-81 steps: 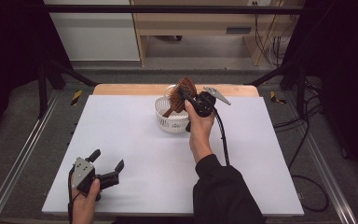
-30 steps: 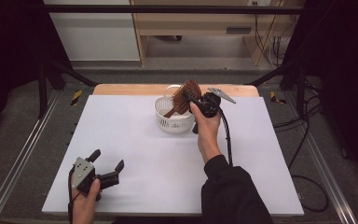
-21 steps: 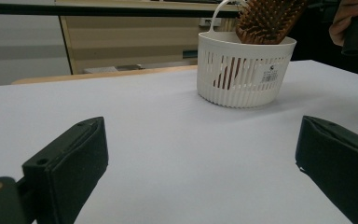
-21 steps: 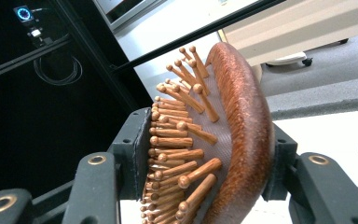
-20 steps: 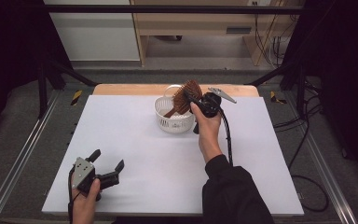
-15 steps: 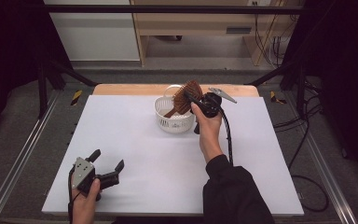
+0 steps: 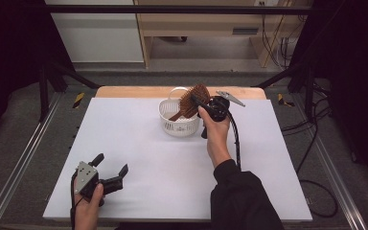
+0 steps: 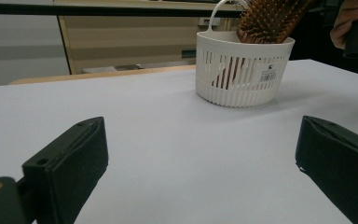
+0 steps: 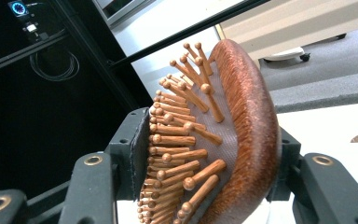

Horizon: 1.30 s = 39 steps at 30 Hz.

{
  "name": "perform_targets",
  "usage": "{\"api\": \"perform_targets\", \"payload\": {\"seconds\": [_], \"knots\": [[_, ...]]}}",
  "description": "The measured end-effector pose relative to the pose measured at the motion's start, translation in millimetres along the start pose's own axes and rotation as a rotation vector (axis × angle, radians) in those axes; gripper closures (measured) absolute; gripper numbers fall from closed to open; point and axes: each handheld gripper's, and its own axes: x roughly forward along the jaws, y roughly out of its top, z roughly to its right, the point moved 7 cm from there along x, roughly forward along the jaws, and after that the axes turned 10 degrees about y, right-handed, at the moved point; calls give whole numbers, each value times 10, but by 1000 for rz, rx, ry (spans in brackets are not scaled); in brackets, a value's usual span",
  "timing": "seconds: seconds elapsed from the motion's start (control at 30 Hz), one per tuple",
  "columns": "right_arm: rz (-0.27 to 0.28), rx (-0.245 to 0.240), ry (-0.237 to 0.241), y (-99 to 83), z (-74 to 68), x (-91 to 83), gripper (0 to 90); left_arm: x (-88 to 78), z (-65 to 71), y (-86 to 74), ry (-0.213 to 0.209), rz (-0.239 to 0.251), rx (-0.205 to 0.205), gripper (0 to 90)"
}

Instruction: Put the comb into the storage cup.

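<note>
While the right tool (image 7: pixel 197 103) clamps the wooden hairbrush (image 7: pixel 191 99) by its head, the brush tilts over the white basket (image 7: pixel 178 123) near the counter's (image 7: pixel 139 143) far edge. The basket's small label (image 8: pixel 266 75) is unreadable. The left tool (image 7: pixel 109 168) stands apart, empty, near the front-left corner.

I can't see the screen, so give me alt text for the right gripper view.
The right gripper clamps a wooden hairbrush by its head, one jaw against the bristle tips, the other on the rounded back. A dark frame and pale floor lie behind.
</note>
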Motion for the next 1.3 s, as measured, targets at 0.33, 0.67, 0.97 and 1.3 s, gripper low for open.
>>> {"api": "perform_targets", "payload": {"seconds": [0.33, 0.67, 0.97, 1.3], "knots": [[-10, -4, -15, 4, 58, -24, 422, 4, 3, -3, -4, 0, -4, 24], [-16, -6, -24, 12, 114, -48, 412, 5, 6, -3, -7, 1, -6, 24], [-23, -4, -31, 5, 143, -58, 405, 4, 5, -4, -8, 0, -4, 24], [-25, 4, -37, -2, 181, -61, 398, 4, 3, -3, -8, 1, -6, 24]]}}
